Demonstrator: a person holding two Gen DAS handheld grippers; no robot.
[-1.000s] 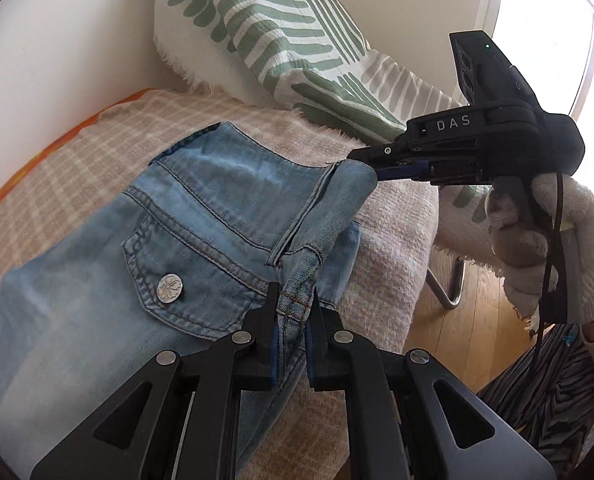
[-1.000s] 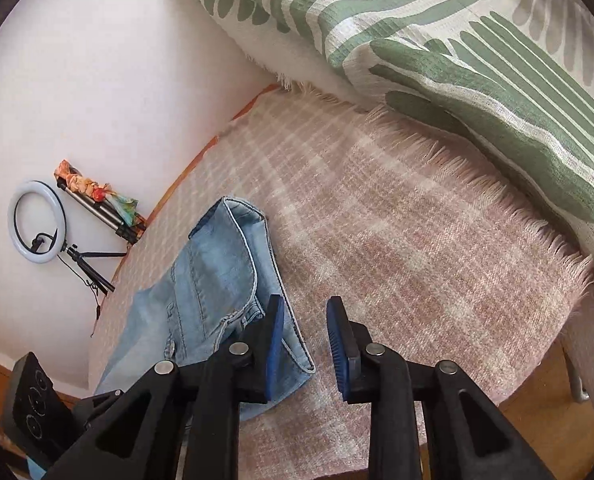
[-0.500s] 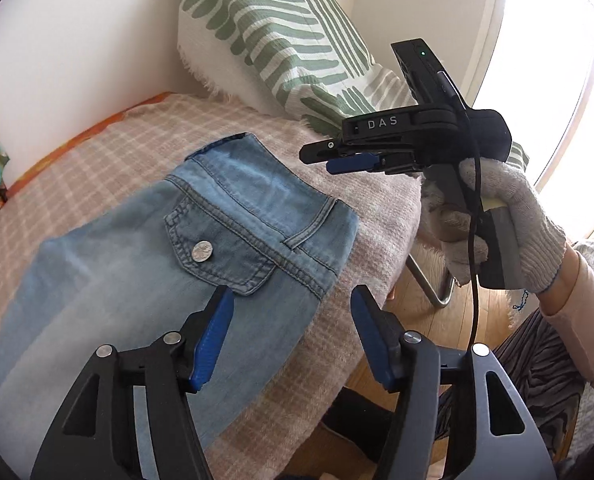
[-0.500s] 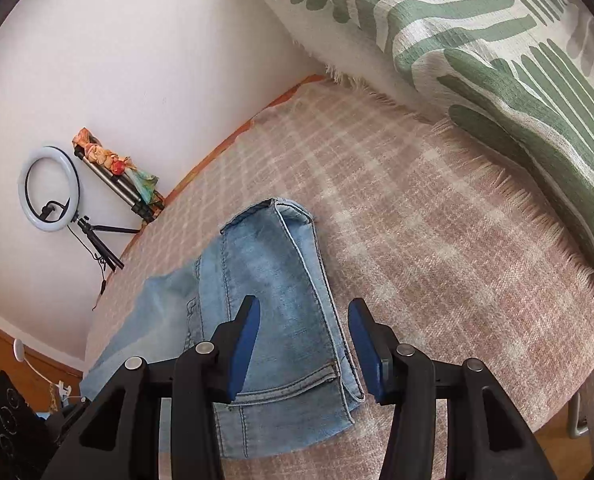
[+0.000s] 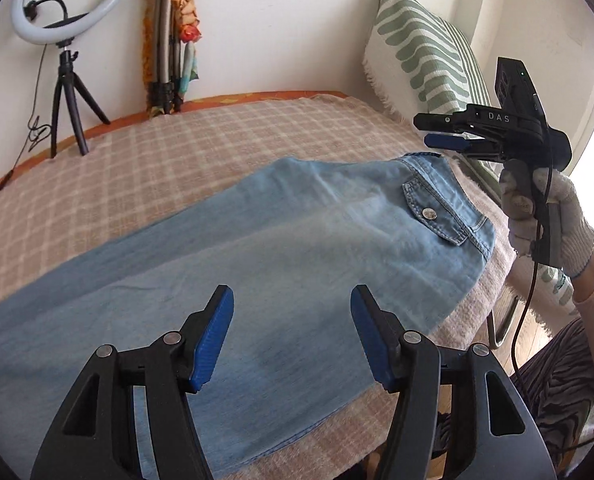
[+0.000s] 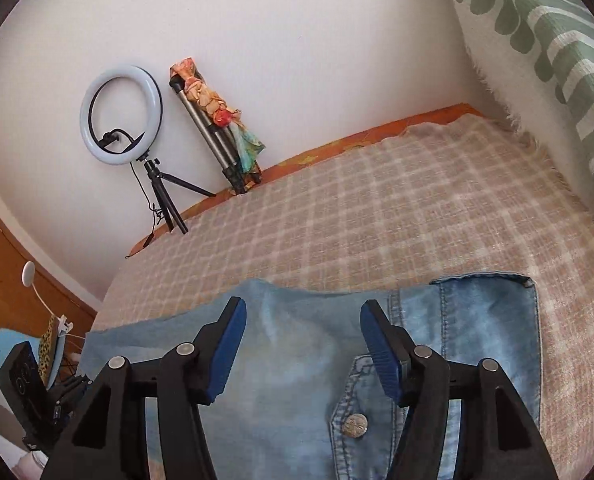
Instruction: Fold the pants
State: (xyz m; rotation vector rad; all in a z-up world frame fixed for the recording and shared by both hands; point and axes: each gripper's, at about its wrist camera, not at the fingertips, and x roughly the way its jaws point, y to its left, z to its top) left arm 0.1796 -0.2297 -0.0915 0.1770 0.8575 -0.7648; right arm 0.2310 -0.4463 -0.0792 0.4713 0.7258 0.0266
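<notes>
Light blue denim pants [image 5: 281, 256] lie flat along a checked pink blanket [image 5: 177, 160], waistband and buttoned back pocket [image 5: 437, 212] at the right end. My left gripper [image 5: 293, 332] is open and empty, above the leg near the blanket's front edge. My right gripper [image 6: 303, 350] is open and empty, above the seat beside the pocket button [image 6: 354, 426]. It also shows in the left wrist view [image 5: 449, 136], held in a gloved hand above the waistband. The pants [image 6: 297, 380] fill the lower right wrist view.
A green striped pillow [image 5: 425, 52] leans at the blanket's right end. A ring light on a tripod [image 5: 65, 40] and a folded tripod with a scarf [image 5: 173, 40] stand by the far wall. The floor drops off at the front right.
My left gripper let go of the waistband, opened and drew back along the leg. The pants now lie flat. My right gripper opened wider and turned toward the pants.
</notes>
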